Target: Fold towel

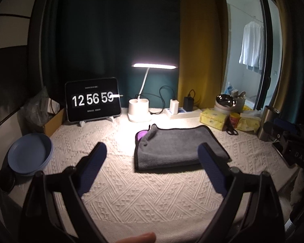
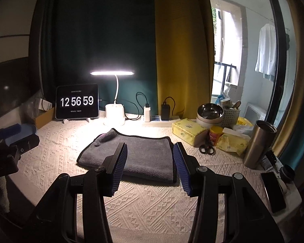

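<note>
A grey towel (image 1: 172,145) with a dark border lies folded flat on the cream woven table cover (image 1: 131,192); a purple underside shows at its far left corner. It also shows in the right wrist view (image 2: 135,154). My left gripper (image 1: 152,147) is open and empty, held above the cover in front of the towel's left part. My right gripper (image 2: 150,147) is open and empty, just in front of the towel's near right edge. The left gripper's body shows at the left edge of the right wrist view (image 2: 8,145).
A tablet clock (image 1: 92,101), a lit desk lamp (image 1: 139,109) and a power strip (image 2: 162,121) stand at the back. Blue plates (image 1: 29,154) sit left. Tissue packs (image 2: 188,130), scissors (image 2: 206,148), a steel tumbler (image 2: 257,143) and a phone (image 2: 272,191) lie right.
</note>
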`<state>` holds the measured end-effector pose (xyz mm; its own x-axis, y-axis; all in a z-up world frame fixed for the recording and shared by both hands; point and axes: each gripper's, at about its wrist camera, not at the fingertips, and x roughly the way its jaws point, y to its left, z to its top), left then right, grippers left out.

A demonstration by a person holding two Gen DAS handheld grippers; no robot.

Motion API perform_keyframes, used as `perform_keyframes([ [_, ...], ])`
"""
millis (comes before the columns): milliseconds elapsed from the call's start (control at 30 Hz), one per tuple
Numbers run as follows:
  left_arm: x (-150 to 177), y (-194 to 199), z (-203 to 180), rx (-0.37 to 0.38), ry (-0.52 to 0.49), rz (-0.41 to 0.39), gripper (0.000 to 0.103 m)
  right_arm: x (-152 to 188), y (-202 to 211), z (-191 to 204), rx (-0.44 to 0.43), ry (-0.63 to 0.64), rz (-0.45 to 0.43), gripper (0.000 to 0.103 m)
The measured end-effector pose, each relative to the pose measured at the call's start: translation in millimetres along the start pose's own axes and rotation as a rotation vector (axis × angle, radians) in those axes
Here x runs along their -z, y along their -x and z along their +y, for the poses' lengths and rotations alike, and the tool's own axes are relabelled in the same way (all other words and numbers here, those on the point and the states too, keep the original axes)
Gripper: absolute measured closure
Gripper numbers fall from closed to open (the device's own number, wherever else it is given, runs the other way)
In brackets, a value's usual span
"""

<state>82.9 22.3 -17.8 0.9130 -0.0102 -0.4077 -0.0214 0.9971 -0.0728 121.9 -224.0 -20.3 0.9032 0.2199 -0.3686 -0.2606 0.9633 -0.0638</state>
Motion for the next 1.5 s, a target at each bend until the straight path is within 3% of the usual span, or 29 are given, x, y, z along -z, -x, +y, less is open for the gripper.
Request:
perform_keyframes([
  [533, 32, 60, 3, 0.046, 0.003, -0.145, 0.008, 30, 59, 17, 0.015, 0.039, -0.066, 0.052],
  [667, 35, 68, 2, 0.048, -0.003, -0.184, 0.006, 39, 70, 19, 0.021, 0.043, -0.094, 0.042],
  [1500, 23, 60, -11, 0.022, -0.009, -0.204, 0.005, 31, 58, 6, 0.004, 0.031, -0.094, 0.042],
])
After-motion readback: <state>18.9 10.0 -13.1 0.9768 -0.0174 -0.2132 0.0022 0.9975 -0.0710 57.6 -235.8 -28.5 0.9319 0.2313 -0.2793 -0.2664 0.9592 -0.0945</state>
